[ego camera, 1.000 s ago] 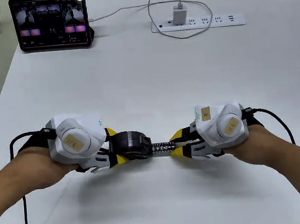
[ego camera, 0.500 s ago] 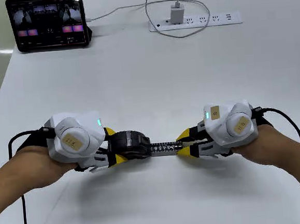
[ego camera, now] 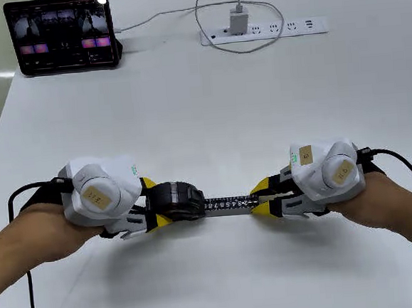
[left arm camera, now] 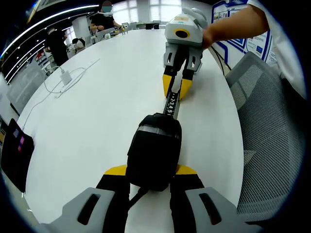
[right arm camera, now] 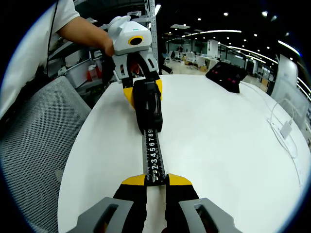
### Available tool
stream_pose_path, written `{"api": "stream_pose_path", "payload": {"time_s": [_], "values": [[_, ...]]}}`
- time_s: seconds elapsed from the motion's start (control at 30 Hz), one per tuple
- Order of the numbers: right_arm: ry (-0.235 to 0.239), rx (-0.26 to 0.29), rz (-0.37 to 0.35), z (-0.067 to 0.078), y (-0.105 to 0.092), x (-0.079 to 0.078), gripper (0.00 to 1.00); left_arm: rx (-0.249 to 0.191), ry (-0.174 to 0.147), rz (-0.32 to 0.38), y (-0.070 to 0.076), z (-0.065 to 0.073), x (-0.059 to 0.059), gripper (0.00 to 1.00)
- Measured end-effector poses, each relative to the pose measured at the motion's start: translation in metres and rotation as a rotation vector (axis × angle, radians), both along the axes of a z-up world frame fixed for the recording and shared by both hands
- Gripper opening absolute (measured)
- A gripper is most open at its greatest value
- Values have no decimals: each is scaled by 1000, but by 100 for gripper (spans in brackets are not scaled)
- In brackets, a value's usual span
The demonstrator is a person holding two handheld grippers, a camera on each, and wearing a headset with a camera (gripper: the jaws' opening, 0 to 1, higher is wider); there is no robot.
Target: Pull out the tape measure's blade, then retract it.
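the left hand-held gripper [ego camera: 155, 208] is clamped on the black tape measure case [ego camera: 177, 200], anchoring it low at the white desk [ego camera: 202, 104]. the right hand-held gripper [ego camera: 261, 198] pinches the blade [ego camera: 231, 204] tip (numbers up), so a pull apart should draw it out straight.

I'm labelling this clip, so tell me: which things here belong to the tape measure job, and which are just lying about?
In the job:
- tape measure case, held by the left gripper
- blade, pinched by the right gripper

Lying about, at the far end of the table:
- tablet
- power strip
- charger
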State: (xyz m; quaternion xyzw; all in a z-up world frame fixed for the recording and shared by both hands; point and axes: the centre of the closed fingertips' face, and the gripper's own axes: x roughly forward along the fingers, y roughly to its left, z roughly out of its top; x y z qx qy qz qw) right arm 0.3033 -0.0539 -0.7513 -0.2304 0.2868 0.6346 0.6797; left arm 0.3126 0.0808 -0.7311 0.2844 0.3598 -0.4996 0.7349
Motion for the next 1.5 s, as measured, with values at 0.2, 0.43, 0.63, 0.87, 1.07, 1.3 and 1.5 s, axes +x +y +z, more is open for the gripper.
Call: {"api": "stream_pose_path", "payload": {"time_s": [0.2,0.43,0.63,0.87,1.07,1.3,1.5], "values": [[-1,-7,0,0,-8,0,10,0,1,1,0,0,0,26],[4,-17,-11,-1,-21,0,10,-1,0,0,1,0,0,26],[5,-28,-18,-1,-32,2,10,-4,1,2,0,-1,0,26],[7,-42,-15,-1,-41,3,10,-3,0,4,0,-1,0,26],[8,-51,-18,-1,-50,3,10,-2,-3,3,0,-1,0,26],[10,-61,-17,0,-61,1,10,-1,-2,2,0,0,0,26],[5,-79,-18,3,-66,0,10,-3,-4,5,0,0,0,27]]}}
